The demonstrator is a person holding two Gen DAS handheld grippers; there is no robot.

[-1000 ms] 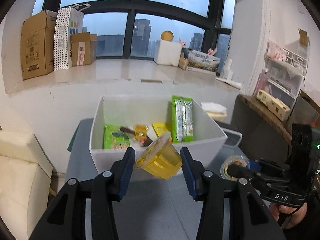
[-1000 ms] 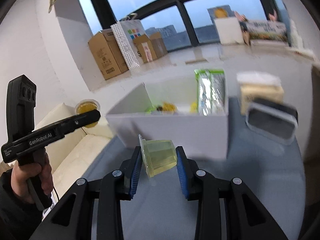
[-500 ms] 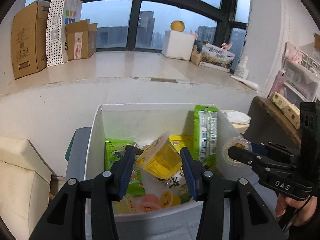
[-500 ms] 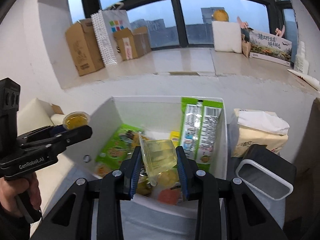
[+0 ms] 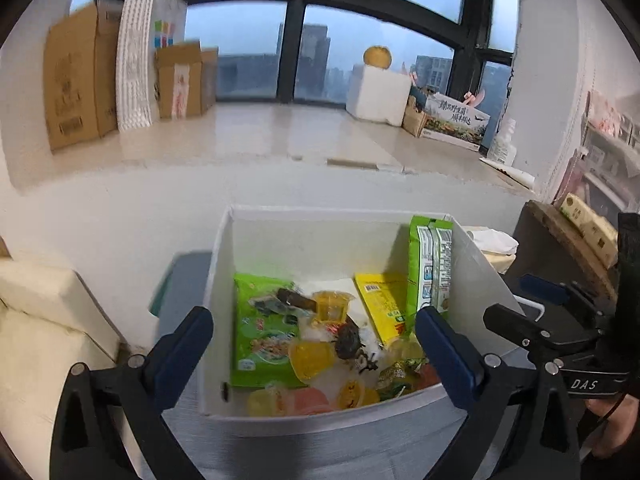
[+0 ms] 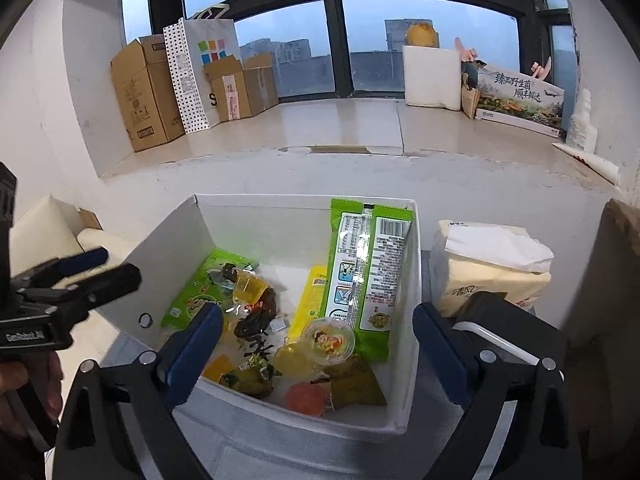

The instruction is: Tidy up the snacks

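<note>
A white bin [image 5: 304, 240] [image 6: 264, 220] on the grey table holds snacks: green packets, a yellow packet [image 5: 384, 304], dark wrapped sweets and several jelly cups. A yellow jelly cup [image 5: 312, 354] lies among them. A clear jelly cup with a cartoon lid [image 6: 328, 340] lies by the tall green packet [image 6: 366, 268]. My left gripper [image 5: 316, 344] is open and empty over the bin's near side. My right gripper [image 6: 316, 344] is open and empty over the bin too; it also shows at the right of the left wrist view [image 5: 520, 312].
A tissue pack [image 6: 492, 268] and a dark container with a white rim [image 6: 504, 340] stand right of the bin. A cream sofa [image 5: 36, 312] is at the left. Cardboard boxes [image 6: 148, 92] and a foam box [image 6: 432, 76] line the window sill.
Both grippers opened and let go of their jelly cups, which now lie in the bin. Both grippers stayed above the bin.
</note>
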